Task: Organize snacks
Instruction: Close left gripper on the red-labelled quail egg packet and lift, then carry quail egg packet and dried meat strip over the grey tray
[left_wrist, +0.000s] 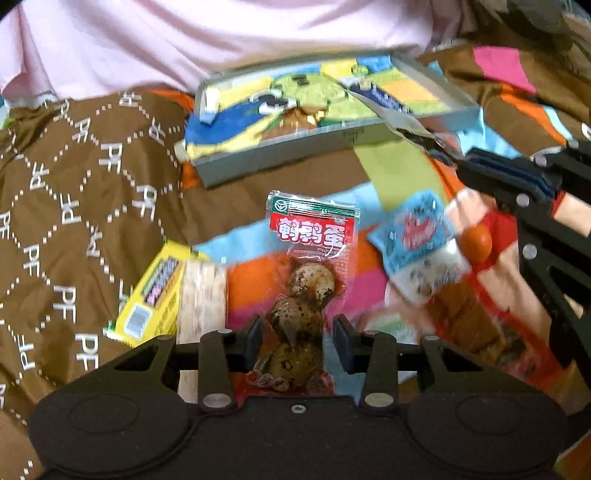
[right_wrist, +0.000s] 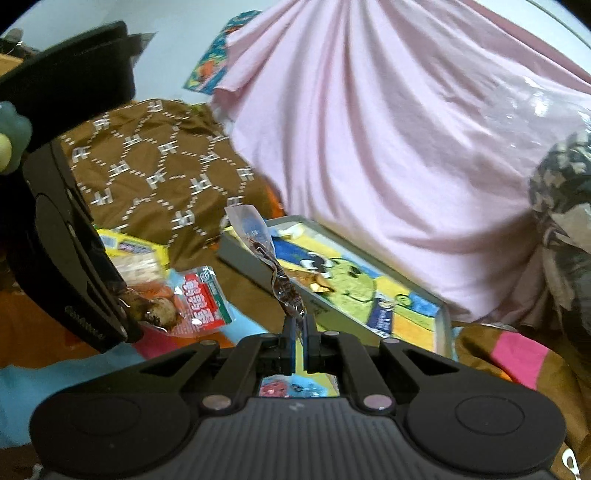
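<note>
A quail egg packet (left_wrist: 312, 229), red label over a clear pouch of speckled eggs, sits between the pads of my left gripper (left_wrist: 299, 332), which is shut on it and holds it above the bedding. The right wrist view shows the same packet (right_wrist: 199, 299) sticking out of the left gripper (right_wrist: 129, 321). My right gripper (right_wrist: 299, 325) is shut on a thin, twisted clear wrapper (right_wrist: 266, 254) with dark contents. The wrapper (left_wrist: 388, 110) reaches over the corner of a shallow grey tray (left_wrist: 280, 158) with a bright cartoon lining. The right gripper (left_wrist: 454, 155) comes in from the right.
On the colourful bedding lie a yellow box (left_wrist: 147, 295), a pale wafer pack (left_wrist: 201, 295), a blue packet (left_wrist: 417, 229) and a red snack bag (left_wrist: 480, 321). A brown patterned blanket (left_wrist: 74, 184) lies on the left. A person in a pink shirt (right_wrist: 369, 129) sits right behind the tray (right_wrist: 332, 308).
</note>
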